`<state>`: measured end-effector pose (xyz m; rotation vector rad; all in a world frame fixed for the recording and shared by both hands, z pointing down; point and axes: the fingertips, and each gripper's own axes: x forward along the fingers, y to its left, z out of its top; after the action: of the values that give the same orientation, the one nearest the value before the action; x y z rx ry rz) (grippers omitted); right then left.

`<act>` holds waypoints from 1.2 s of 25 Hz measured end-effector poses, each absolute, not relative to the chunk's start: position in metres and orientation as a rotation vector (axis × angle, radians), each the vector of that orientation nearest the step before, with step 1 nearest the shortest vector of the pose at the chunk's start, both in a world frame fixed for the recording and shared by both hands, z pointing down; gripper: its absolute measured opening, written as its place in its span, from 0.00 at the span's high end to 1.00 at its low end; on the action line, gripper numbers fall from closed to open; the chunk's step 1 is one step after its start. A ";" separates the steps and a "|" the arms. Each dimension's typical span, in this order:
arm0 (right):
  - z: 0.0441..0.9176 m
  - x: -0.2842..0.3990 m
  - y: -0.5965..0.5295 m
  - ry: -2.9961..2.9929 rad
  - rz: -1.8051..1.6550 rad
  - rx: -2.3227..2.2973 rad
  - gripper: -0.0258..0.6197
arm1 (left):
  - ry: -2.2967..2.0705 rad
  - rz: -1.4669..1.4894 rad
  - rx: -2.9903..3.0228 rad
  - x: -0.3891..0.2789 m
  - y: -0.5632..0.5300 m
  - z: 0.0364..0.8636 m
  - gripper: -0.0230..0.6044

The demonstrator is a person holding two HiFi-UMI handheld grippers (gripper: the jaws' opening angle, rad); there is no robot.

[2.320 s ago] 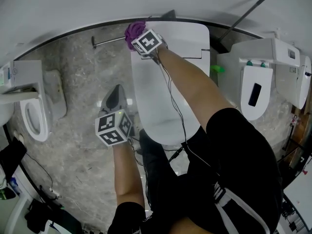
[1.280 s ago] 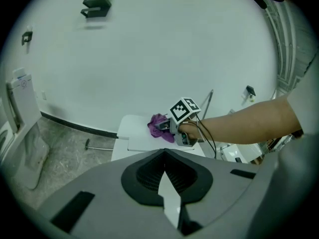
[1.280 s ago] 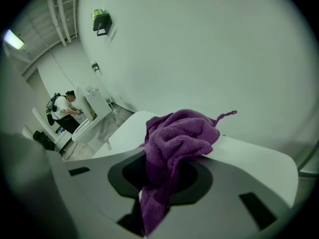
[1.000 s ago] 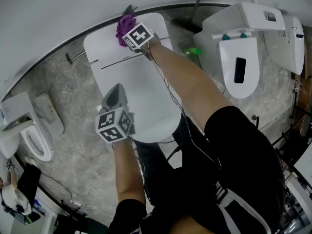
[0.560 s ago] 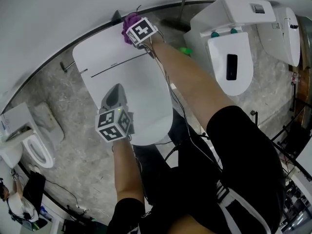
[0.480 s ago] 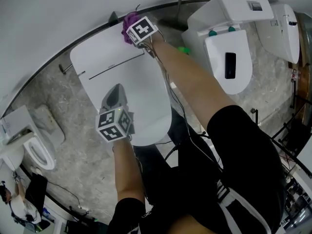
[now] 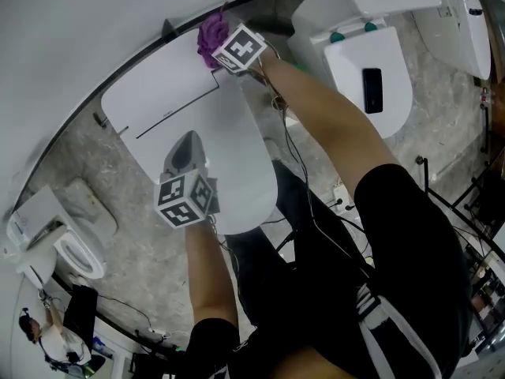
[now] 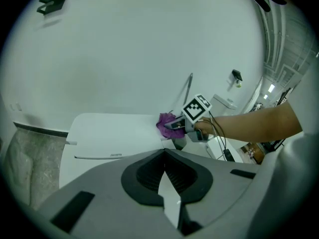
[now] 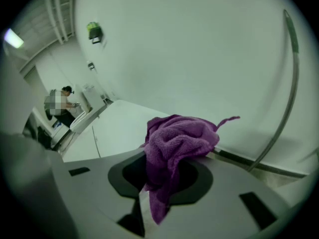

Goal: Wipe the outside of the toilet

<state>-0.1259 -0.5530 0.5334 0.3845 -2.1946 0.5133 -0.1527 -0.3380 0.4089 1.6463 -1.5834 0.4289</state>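
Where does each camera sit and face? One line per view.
Head view: on the person's head, looking steeply down at the toilet; arms, legs, left claw, right claw show.
Left gripper view: on the left claw, facing over the toilet to the wall; right forearm shows.
Right gripper view: on the right claw, facing the wall past its purple cloth.
Shared: all see that cloth.

Right tool [image 7: 221, 50] well ahead of left tool [image 7: 185, 147], right arm [image 7: 331, 125] stretched out, jaws clamped on cloth [image 7: 208, 35]. Left tool held close in, forearm [image 7: 207, 267] bent, jaws together, nothing between.
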 end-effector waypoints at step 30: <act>0.652 -0.107 -0.560 -2.139 -0.342 -0.253 0.81 | -1.510 0.659 1.651 -0.137 -0.393 0.501 0.97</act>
<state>-0.1074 -0.5604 0.6521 -0.2529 -2.1389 -0.3420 -0.1375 -0.3934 0.5008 1.6507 -1.5097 0.6592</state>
